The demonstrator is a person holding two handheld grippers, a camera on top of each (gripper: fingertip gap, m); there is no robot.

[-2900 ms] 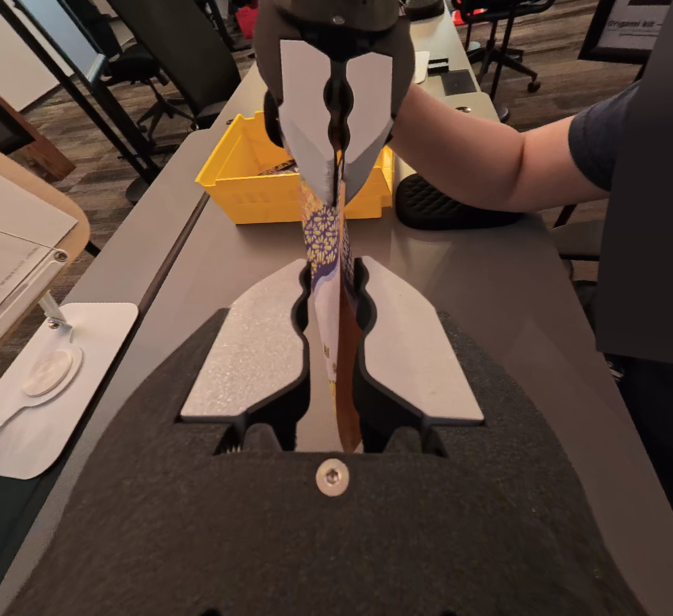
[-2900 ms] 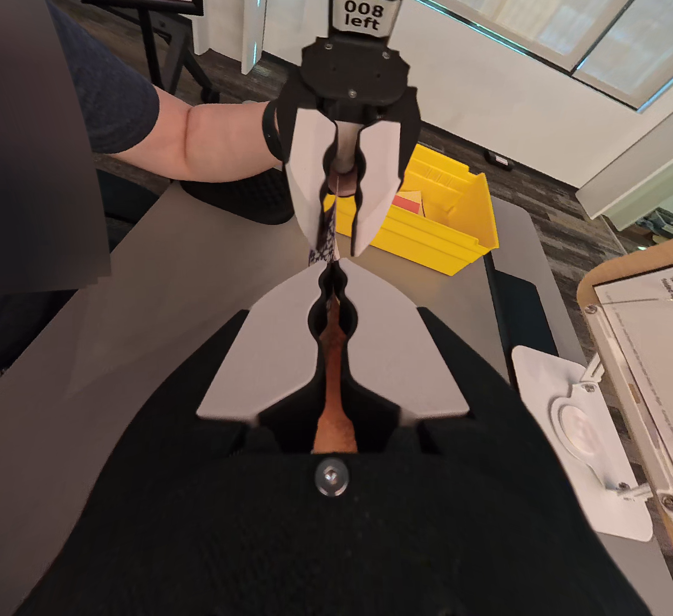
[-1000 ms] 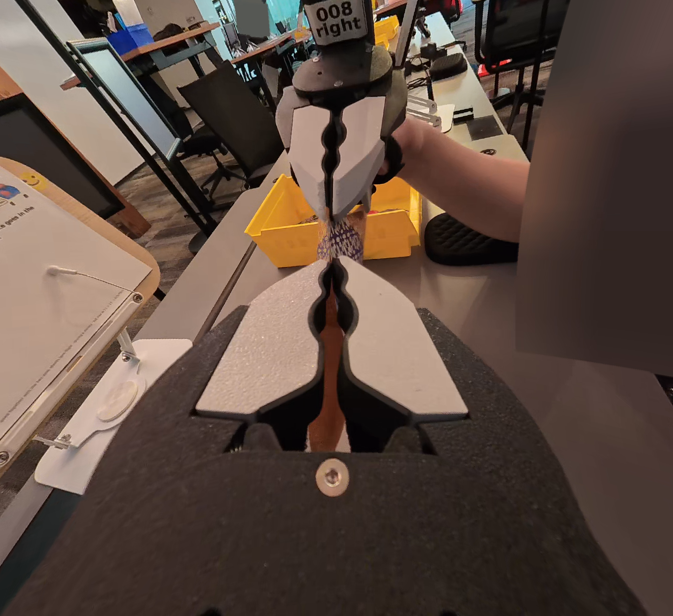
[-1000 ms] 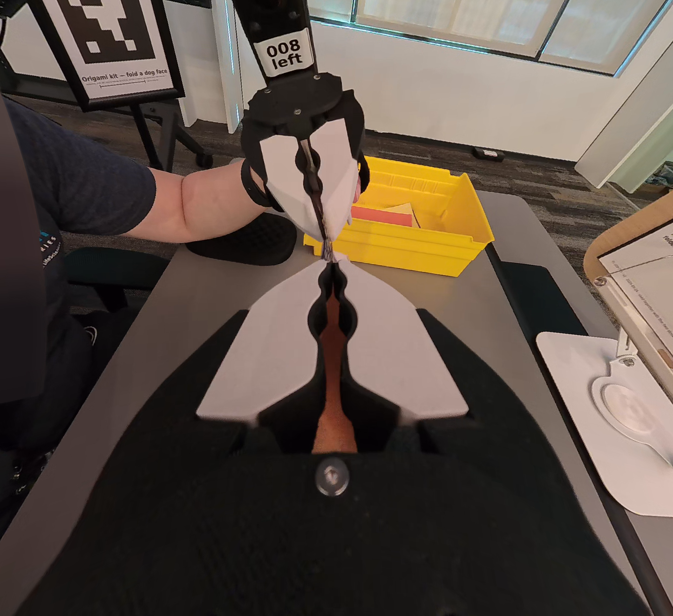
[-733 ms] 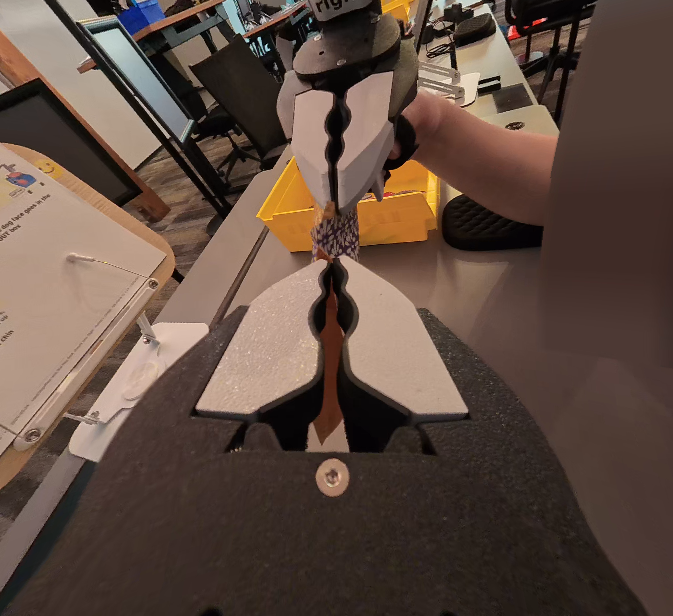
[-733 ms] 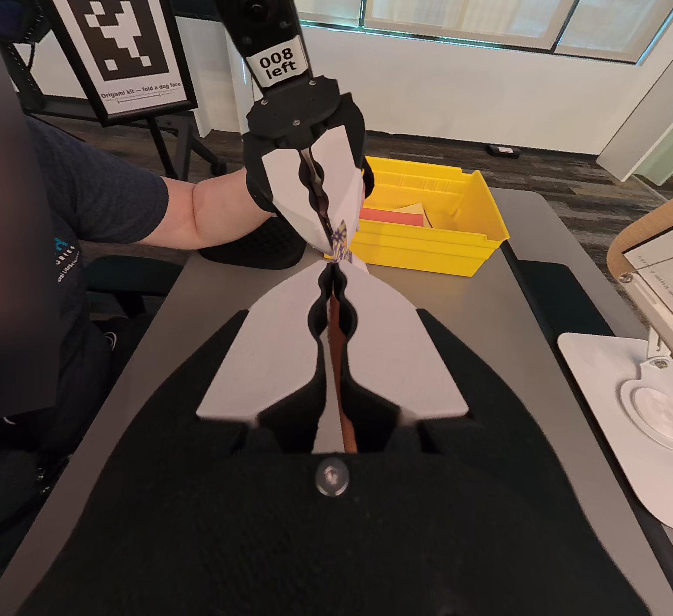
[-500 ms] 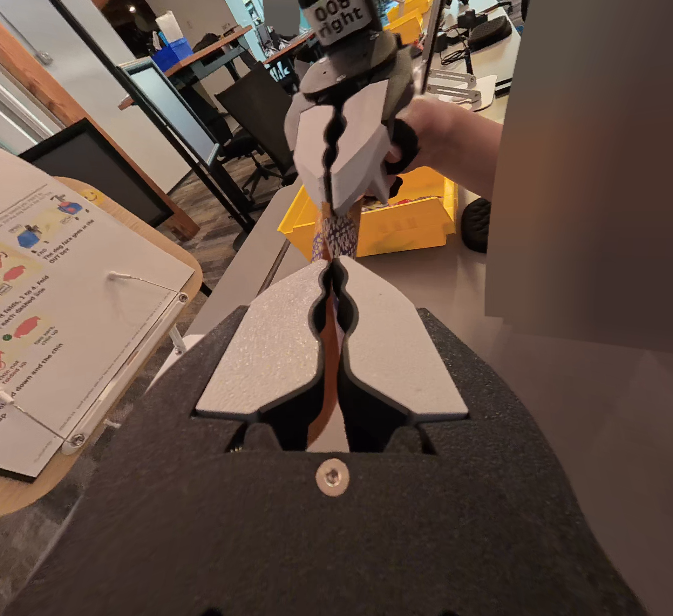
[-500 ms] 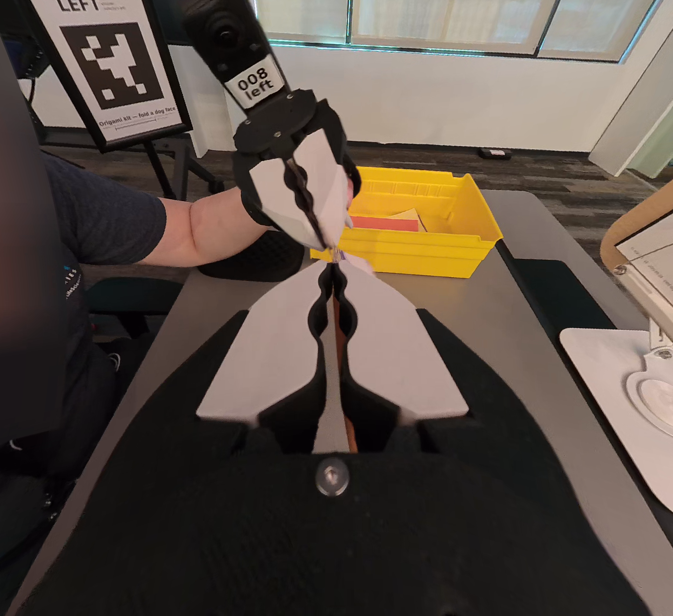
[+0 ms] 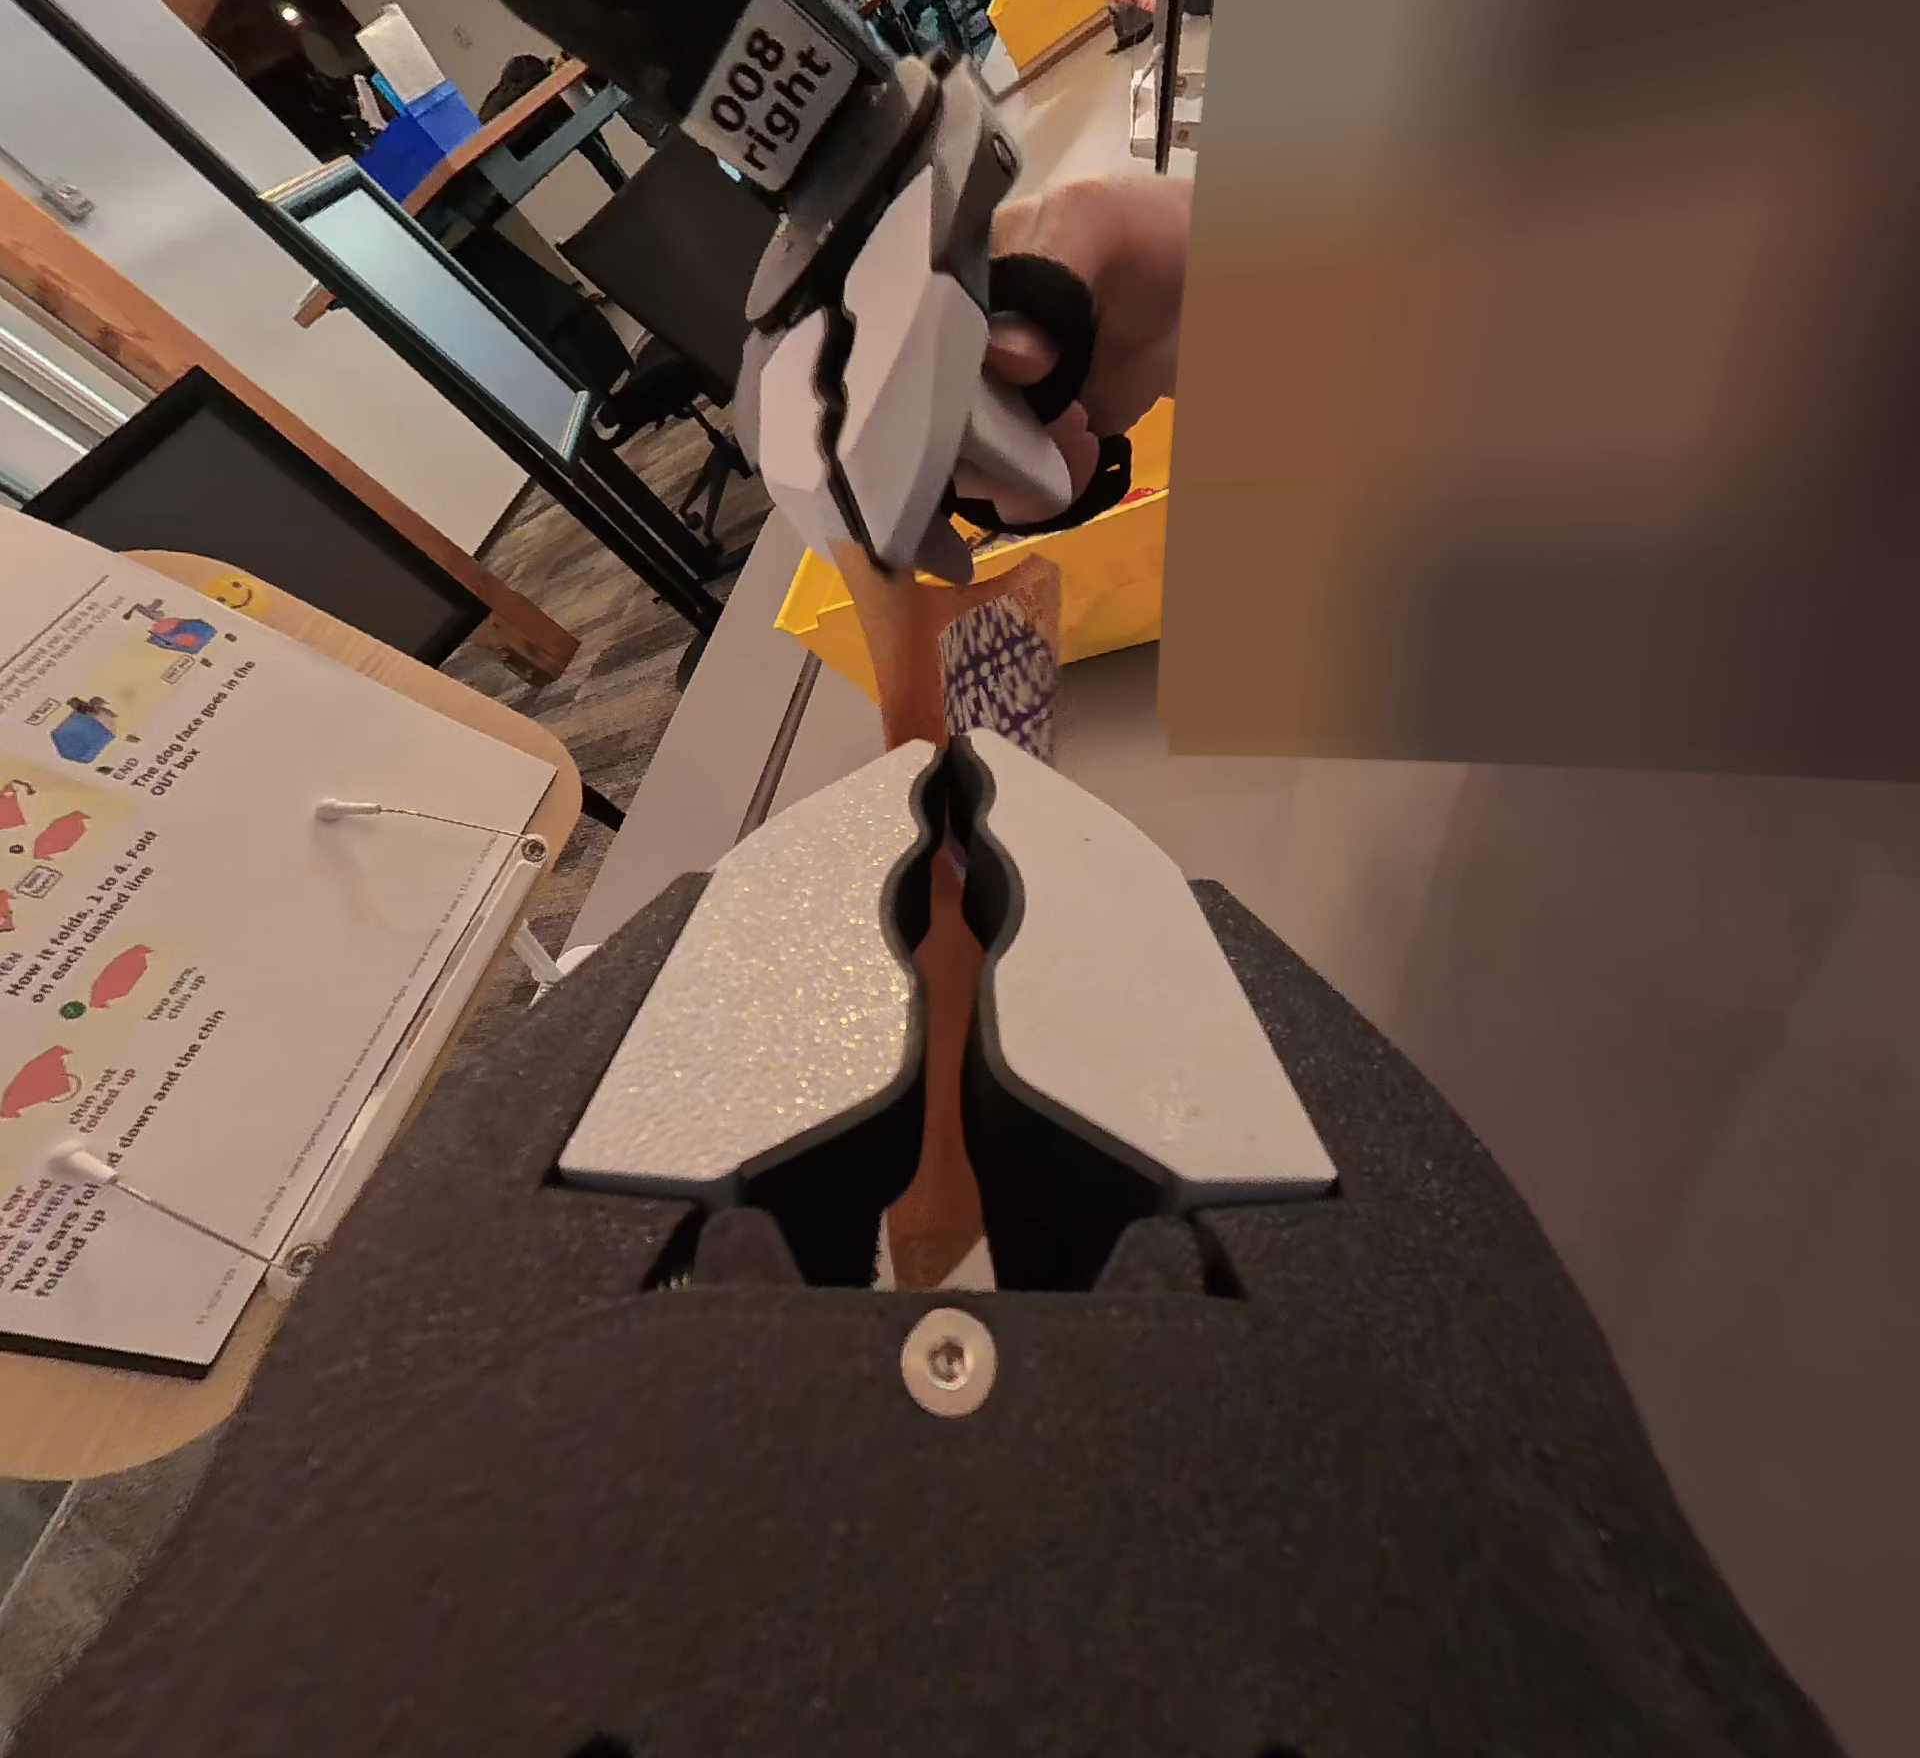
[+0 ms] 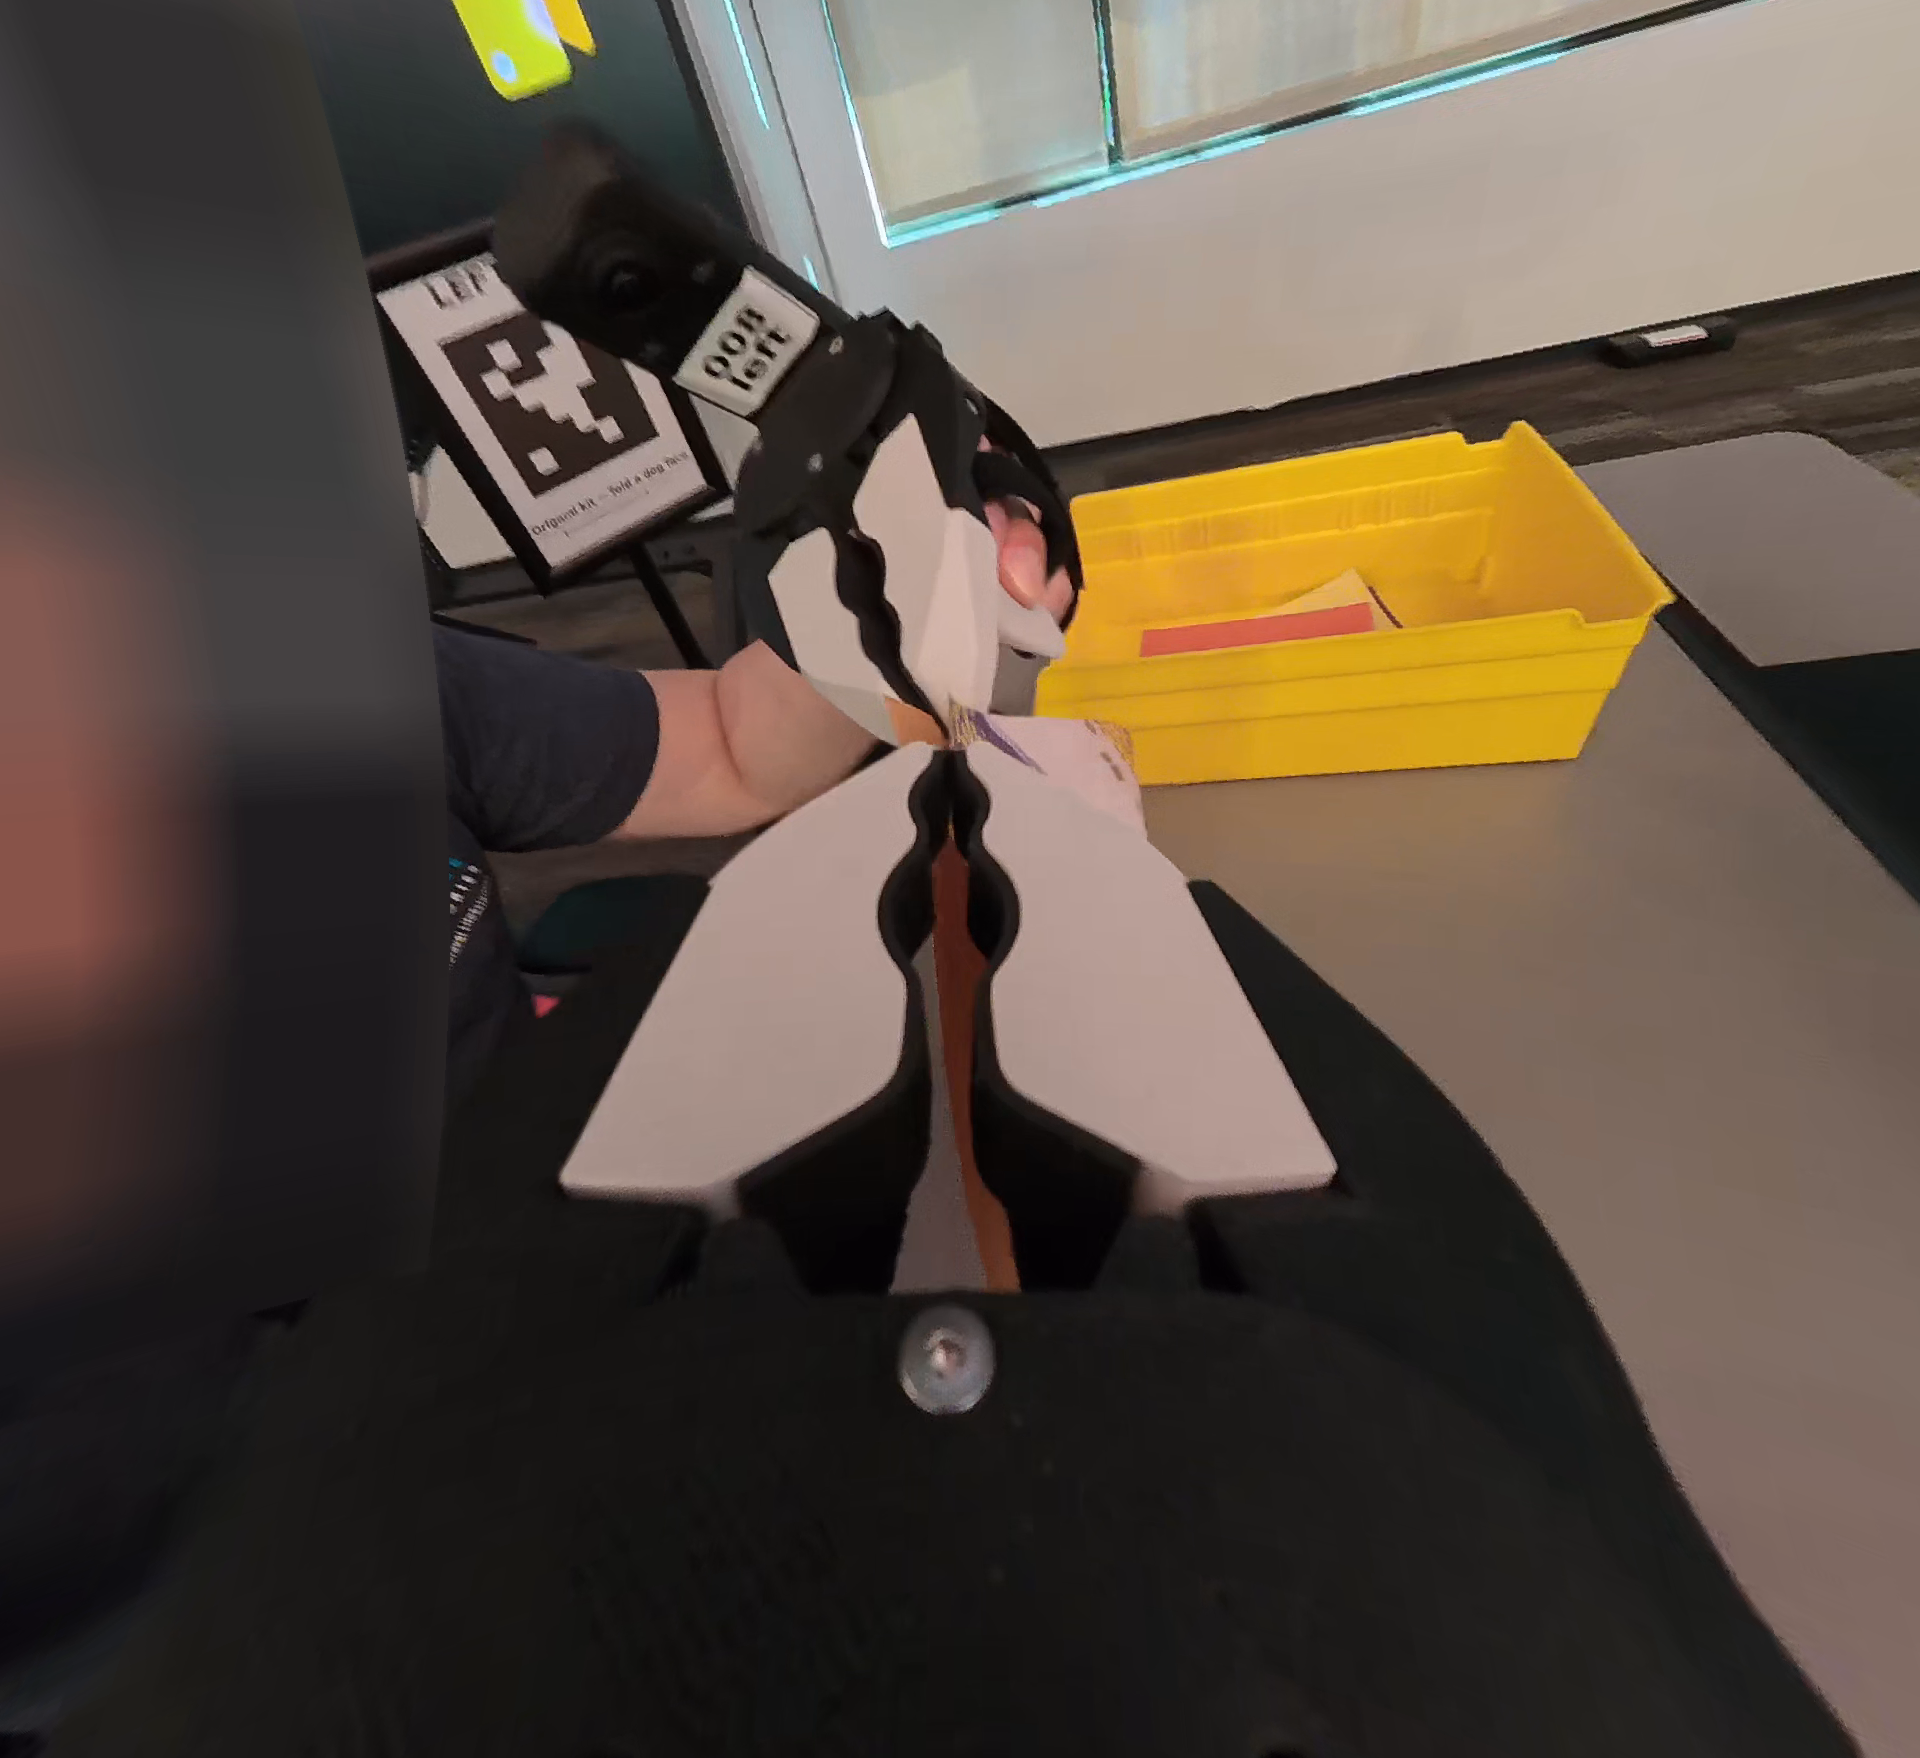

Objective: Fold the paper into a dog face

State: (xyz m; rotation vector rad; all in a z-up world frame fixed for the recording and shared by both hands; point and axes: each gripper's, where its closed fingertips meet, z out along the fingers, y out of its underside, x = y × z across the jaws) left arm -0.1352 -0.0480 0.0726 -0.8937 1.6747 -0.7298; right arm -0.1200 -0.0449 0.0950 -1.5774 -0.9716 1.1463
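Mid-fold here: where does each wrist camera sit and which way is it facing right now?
Left wrist view: on the left gripper, looking along its shut fingers at the right gripper, with the instruction board to one side; a hand shows.
Right wrist view: on the right gripper, facing the left gripper and a forearm.
Shared: the paper, the yellow bin and the grey table.

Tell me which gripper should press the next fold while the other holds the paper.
Probably right. The right gripper pinches the paper from above, tilted; the left gripper clamps it below as anchor.
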